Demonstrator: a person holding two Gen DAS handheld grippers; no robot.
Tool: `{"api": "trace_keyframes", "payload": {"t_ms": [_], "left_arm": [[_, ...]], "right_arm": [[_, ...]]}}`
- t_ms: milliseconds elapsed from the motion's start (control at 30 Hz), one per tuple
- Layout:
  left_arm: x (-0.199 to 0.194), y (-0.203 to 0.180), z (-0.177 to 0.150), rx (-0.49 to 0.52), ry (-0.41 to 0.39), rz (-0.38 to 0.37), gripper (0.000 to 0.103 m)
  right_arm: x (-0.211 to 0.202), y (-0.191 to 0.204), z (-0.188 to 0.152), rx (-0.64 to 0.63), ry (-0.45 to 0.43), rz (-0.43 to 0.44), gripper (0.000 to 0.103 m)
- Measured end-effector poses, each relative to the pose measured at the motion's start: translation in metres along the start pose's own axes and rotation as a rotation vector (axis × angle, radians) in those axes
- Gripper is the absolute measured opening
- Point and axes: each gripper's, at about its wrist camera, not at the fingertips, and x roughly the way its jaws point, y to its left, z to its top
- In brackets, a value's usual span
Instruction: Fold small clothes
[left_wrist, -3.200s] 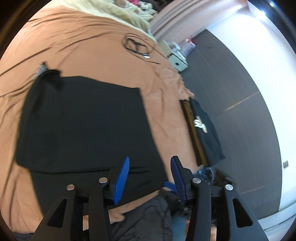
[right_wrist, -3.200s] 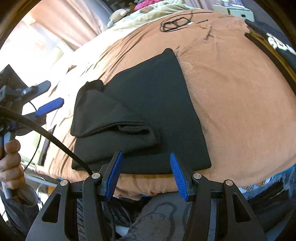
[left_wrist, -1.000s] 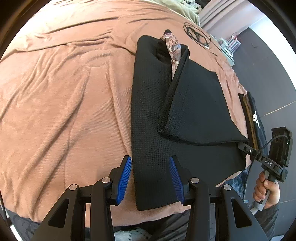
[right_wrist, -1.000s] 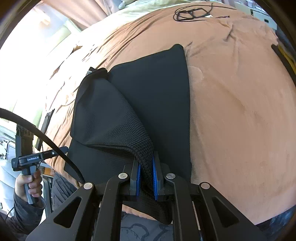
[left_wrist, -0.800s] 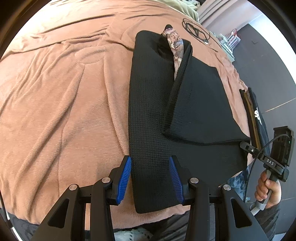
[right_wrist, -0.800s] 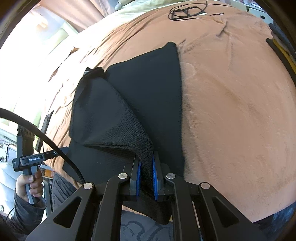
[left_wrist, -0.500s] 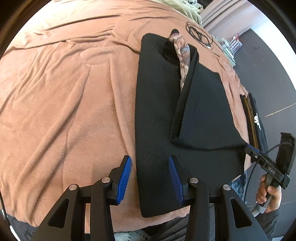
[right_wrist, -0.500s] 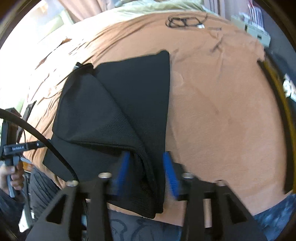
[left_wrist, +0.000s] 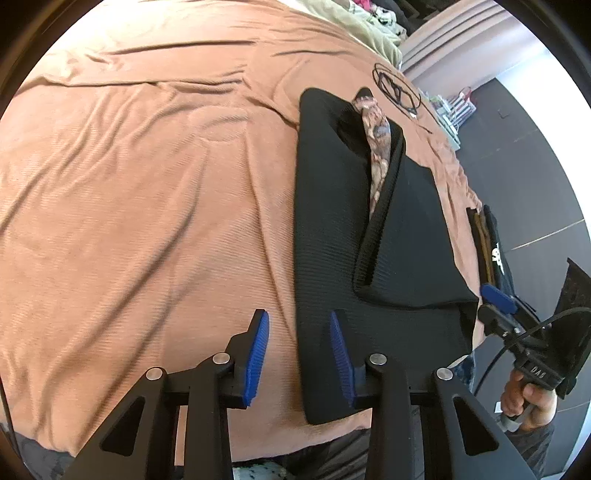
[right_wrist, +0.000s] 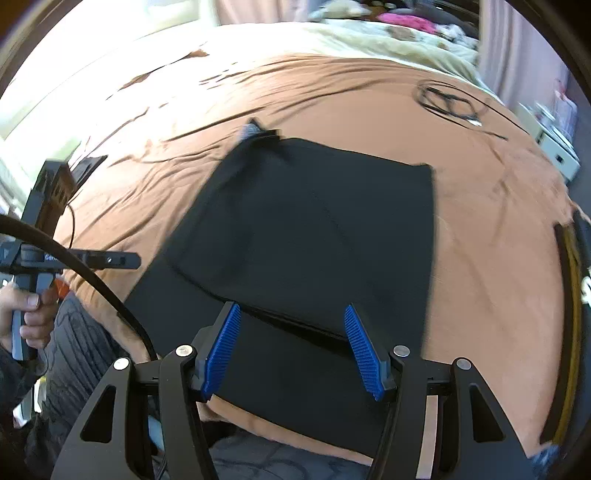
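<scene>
Garment first: a black, waffle-textured knit piece of clothing (left_wrist: 325, 236) lies flat on the brown ribbed bedspread (left_wrist: 147, 184), close to the near edge of the bed, its near hem reaching that edge. One side of it is folded over the middle, so that a thick ribbed edge runs diagonally across the cloth, and a strip of patterned pinkish lining (left_wrist: 376, 140) shows along that fold toward the far end.

The left gripper (left_wrist: 299, 354) hangs over the garment's near left corner with its blue ribbed pads (left_wrist: 256, 350) spread apart and nothing between them; one pad is over bare bedspread, the other over black cloth. The right gripper (right_wrist: 291, 350) hovers above the near edge of the same garment, its jaws wide apart and empty, with the folded layer's edge passing just beyond the fingertips. The right wrist view is blurred, so whether the pads touch the fabric is hard to judge.

A coiled black cable (right_wrist: 447, 99) rests on the bedspread toward the far right corner. At the right edge of the bed sits a folded dark garment with a white print and yellow-brown trim (left_wrist: 495, 251). A pale cream blanket (right_wrist: 388, 37) lies bunched along the far edge.
</scene>
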Motion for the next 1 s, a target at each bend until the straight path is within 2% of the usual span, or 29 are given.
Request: {"api": "trace_keyframes", "payload": {"t_ms": [433,533,567,833,900,967,1000], "left_arm": [[-0.027,0.036,-0.002,-0.046,-0.034,-0.037,0.033],[-0.029,0.041,-0.003,-0.053,-0.031,-0.046,0.033],[-0.029,0.043,-0.004,-0.054,-0.029,-0.050,0.033],[-0.031,0.047,0.000,-0.065,-0.028,-0.064,0.033],[-0.031,0.046,0.002,-0.067,-0.030,-0.067,0.033],[-0.030,0.043,0.004,-0.066,-0.031,-0.067,0.033],[-0.029,0.042,0.005,-0.065,-0.031,-0.068,0.033]], "right_arm": [[0.055,0.058,0.026,-0.169,0.079,0.047,0.042],[0.065,0.065,0.030,-0.188,0.092,0.045,0.041],[0.070,0.068,0.033,-0.222,0.146,0.090,0.041],[0.111,0.089,0.034,-0.281,0.190,0.063,0.041],[0.116,0.091,0.036,-0.288,0.186,0.061,0.033],[0.116,0.089,0.043,-0.273,0.190,0.075,0.007],[0.115,0.087,0.045,-0.263,0.189,0.084,0.004]]}}
